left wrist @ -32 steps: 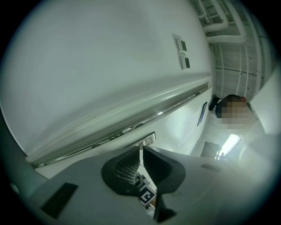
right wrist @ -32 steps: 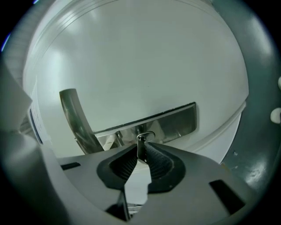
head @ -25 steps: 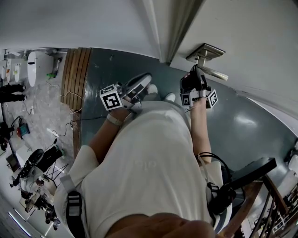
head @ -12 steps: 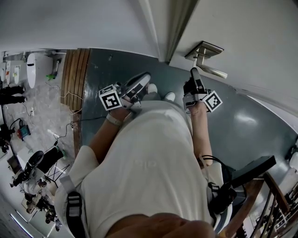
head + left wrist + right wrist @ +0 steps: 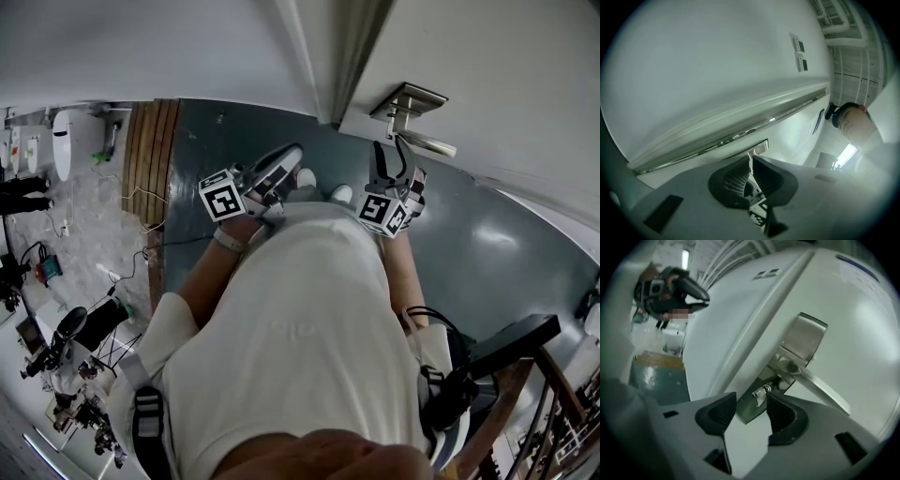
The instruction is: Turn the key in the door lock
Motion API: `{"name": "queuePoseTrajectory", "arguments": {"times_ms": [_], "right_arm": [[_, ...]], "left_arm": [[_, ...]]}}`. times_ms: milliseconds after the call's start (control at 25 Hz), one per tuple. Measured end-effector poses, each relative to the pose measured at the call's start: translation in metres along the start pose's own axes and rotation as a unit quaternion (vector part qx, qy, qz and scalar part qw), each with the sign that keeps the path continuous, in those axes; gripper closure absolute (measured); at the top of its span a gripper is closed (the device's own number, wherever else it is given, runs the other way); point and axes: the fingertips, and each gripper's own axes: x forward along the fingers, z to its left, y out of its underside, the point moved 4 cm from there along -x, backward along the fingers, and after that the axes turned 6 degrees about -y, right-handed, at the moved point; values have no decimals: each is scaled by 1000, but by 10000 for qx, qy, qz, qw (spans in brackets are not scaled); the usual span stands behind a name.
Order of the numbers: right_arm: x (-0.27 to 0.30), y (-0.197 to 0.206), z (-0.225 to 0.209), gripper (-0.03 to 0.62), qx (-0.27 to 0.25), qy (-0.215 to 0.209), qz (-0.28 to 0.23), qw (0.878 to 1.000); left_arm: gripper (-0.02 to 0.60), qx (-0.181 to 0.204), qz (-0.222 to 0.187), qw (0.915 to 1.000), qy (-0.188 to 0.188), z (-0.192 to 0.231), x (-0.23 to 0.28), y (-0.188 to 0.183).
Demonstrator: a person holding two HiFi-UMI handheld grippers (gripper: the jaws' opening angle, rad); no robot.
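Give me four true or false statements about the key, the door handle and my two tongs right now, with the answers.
The right tongs grip the key. False: their jaws have just been opening and stand apart, the key between them unclamped.
The key sits in the same plate as the door handle. True.
The left tongs hold the door handle. False: they touch nothing.
The left tongs' jaws are together. True.

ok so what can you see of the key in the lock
The key is small, silvery metal, its bow jutting from the lower part of the long steel lock plate, below the lever handle. It shows in the gap between the right gripper jaws, which have just opened; neither pad presses it.
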Motion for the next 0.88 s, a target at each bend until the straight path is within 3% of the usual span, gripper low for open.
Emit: {"name": "queuePoseTrajectory", "arguments": {"times_ms": [160,240,440,680,880], "right_arm": [[16,-1,-3,428,-770,408,245,9959],[18,-3,-8,498,-814,588,253,9946],[21,-1,-13,517,-721,839,314,9934],[22,2,-18,531,51,859,66,9963],[21,3,-27,531,1272,562,-122,9902]], "left_arm": [[571,79,-8,10000,-36,-2,0,-1],[571,82,-10,10000,-55,-2,0,0],[571,43,-40,10000,-67,-2,-1,0],[571,-48,-84,9999,-67,0,-3,1],[571,-97,-131,9998,-66,1,-2,1]]}}
